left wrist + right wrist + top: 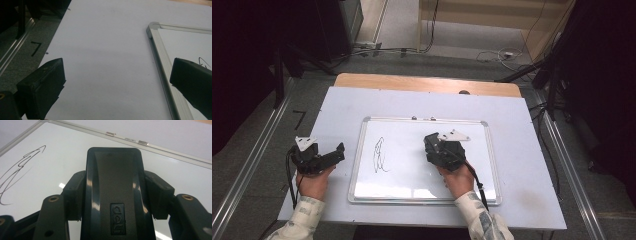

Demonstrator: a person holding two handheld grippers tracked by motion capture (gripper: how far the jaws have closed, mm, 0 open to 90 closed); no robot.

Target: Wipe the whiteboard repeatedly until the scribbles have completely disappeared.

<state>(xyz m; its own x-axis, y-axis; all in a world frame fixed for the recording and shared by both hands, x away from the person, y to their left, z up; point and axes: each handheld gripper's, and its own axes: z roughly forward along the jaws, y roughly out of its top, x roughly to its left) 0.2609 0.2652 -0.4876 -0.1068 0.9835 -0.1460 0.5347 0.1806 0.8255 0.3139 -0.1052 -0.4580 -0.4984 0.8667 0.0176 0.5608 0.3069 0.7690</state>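
Observation:
A whiteboard (422, 197) with a silver frame lies flat on the white table top. A black scribble (380, 156) is drawn on its left part, also seen as the scribble (22, 167) in the right gripper view. My right gripper (434, 145) hovers over the board's middle, shut on a black eraser (115, 192) marked "deli", to the right of the scribble. My left gripper (337, 150) stands open over bare table, left of the whiteboard's frame (162, 62), with nothing between its fingers (42, 87).
The white sheet (342, 107) covers a wooden table (427, 83) whose far edge shows. Metal rails (252, 165) run along both sides on the grey floor. Cables (492, 55) lie on the floor beyond the table. Dark stands rise at the left and right.

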